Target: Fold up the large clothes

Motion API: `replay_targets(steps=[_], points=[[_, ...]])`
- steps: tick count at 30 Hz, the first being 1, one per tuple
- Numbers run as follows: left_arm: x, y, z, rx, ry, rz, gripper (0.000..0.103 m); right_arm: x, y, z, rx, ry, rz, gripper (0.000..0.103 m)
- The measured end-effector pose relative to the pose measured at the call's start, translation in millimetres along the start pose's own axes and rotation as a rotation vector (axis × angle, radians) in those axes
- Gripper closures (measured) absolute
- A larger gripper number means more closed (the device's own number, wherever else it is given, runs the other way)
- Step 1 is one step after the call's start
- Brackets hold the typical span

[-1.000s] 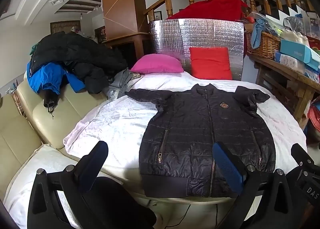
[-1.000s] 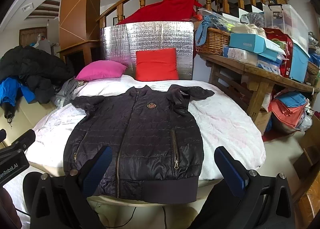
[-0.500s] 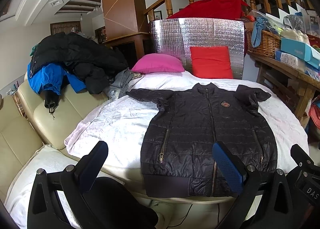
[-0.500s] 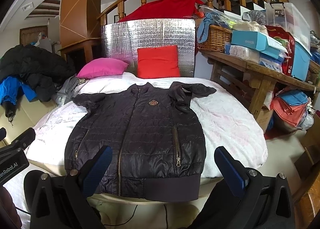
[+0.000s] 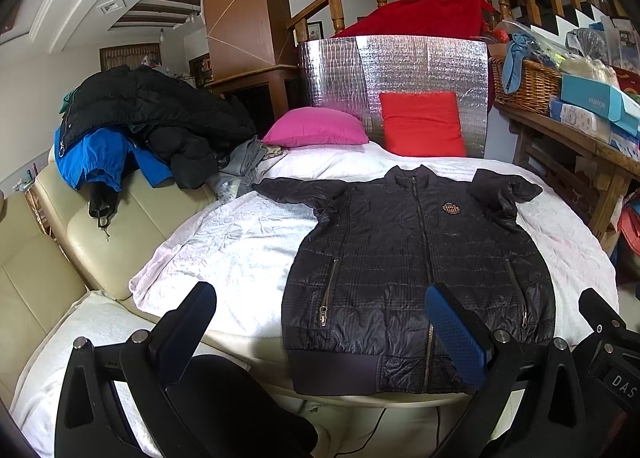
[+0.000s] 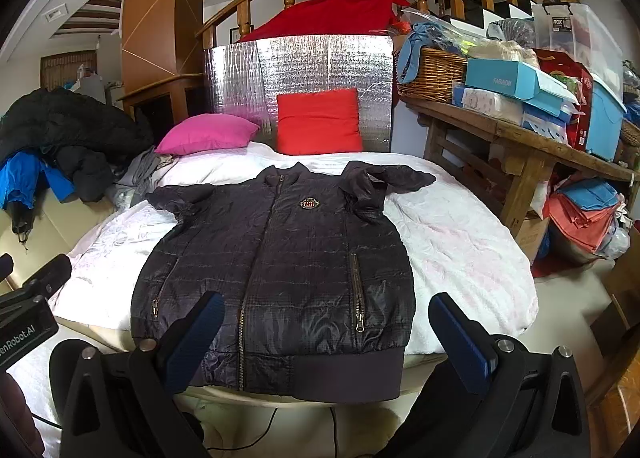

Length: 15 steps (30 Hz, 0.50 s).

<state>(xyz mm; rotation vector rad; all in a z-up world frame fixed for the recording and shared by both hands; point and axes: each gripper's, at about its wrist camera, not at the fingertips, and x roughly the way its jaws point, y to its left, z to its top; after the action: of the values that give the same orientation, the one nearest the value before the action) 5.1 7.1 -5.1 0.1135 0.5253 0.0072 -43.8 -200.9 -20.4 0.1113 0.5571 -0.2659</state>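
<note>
Jacket (image 5: pixel 416 274) (image 6: pixel 280 270), dark and quilted, is laid flat and face up on the worktop (image 5: pixel 240 250) (image 6: pixel 460 242), which is covered with a white cloth. Its zipper is closed, its hem is turned to the cameras and its collar points to the red cushion (image 5: pixel 422 123) (image 6: pixel 319 120) and the pink cushion (image 5: pixel 316 132) (image 6: pixel 206 133). The sleeve on the right side is seen bunched near the shoulder. The left gripper (image 5: pixel 320 322) is held wide apart before the hem, nothing between its fingers. The right gripper (image 6: pixel 326 332) is also spread apart before the hem, and nothing is gripped. A pile of coats (image 5: pixel 136 114) is seen on the cream sofa (image 5: pixel 60 242), at the left
</note>
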Motion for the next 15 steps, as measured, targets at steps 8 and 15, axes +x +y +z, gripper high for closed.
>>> replay_targets(steps=[8,15], points=[[0.5,0.1,0.4,0.004,0.003,0.003,0.0,1.8,-0.4,-0.7,0.004,0.009,0.006,0.0],[0.5,-0.2,-0.1,0.005,0.006,0.006,0.0,3.2,-0.5,-0.5,0.003,0.012,0.007,0.0]])
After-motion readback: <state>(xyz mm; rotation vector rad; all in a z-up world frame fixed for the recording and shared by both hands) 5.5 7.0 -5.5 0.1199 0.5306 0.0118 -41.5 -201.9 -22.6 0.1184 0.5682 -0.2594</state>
